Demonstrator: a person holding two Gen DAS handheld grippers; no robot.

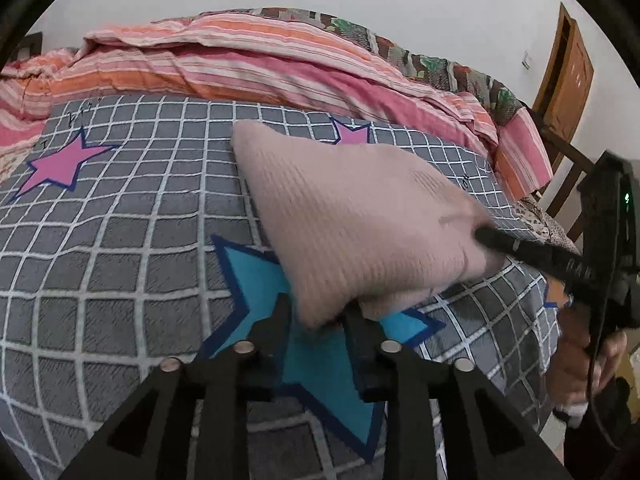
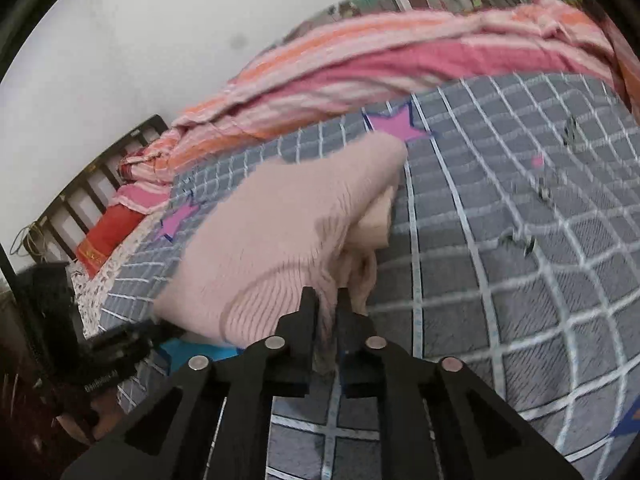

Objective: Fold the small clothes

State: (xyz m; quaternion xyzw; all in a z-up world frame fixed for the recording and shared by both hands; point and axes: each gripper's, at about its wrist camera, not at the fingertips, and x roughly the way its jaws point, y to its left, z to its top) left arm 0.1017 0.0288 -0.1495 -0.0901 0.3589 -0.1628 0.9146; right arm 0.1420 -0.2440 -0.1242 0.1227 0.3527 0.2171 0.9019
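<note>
One pink knit garment [image 1: 352, 216], two grippers [image 1: 316, 312].

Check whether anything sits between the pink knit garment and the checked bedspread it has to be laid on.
Nothing visible does. The garment hangs from both grippers: the right gripper is pinched on one edge, and the left gripper appears to hold the lower corner. The bedspread beneath it shows only its printed stars.
</note>
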